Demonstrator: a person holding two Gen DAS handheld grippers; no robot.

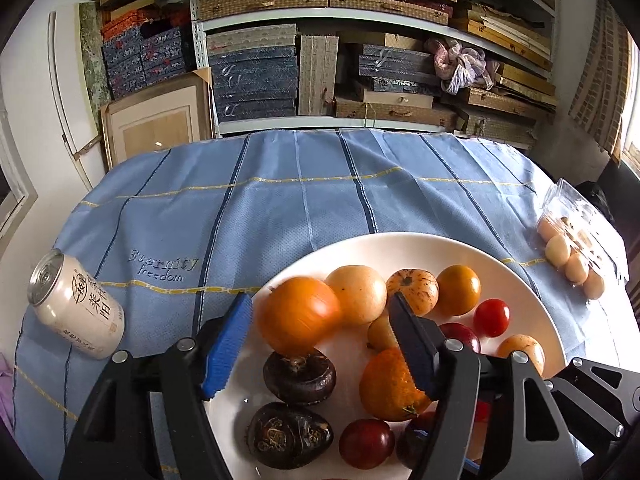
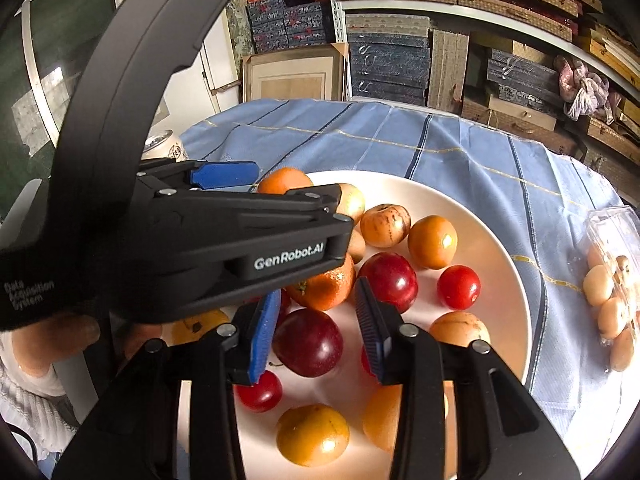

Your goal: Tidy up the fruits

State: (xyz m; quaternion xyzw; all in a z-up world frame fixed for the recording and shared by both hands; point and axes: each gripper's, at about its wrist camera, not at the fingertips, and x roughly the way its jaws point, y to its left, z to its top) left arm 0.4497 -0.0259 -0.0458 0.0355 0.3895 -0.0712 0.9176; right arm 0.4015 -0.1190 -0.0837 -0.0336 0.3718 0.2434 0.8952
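Observation:
A white plate [image 1: 400, 240] [image 2: 500, 240] on the blue cloth holds several fruits: orange and yellow ones, red plums, a cherry tomato [image 1: 492, 317] [image 2: 459, 287] and two dark brown ones [image 1: 300, 376]. My left gripper [image 1: 320, 300] is open over the plate's left side. A blurred orange fruit [image 1: 298, 314] lies between its blue pads, clear of both. My right gripper [image 2: 318, 292] is low over the plate with a dark red plum [image 2: 308, 342] between its pads. The plum meets the left pad, and a thin gap shows at the right pad. The left gripper's body crosses the right wrist view.
A pale drink can [image 1: 76, 306] lies on its side on the cloth, left of the plate. A clear plastic box of small pale fruits [image 1: 572, 248] [image 2: 612, 280] sits at the right edge. Shelves of stacked boxes stand behind the table. A hand [image 2: 72, 332] shows at lower left.

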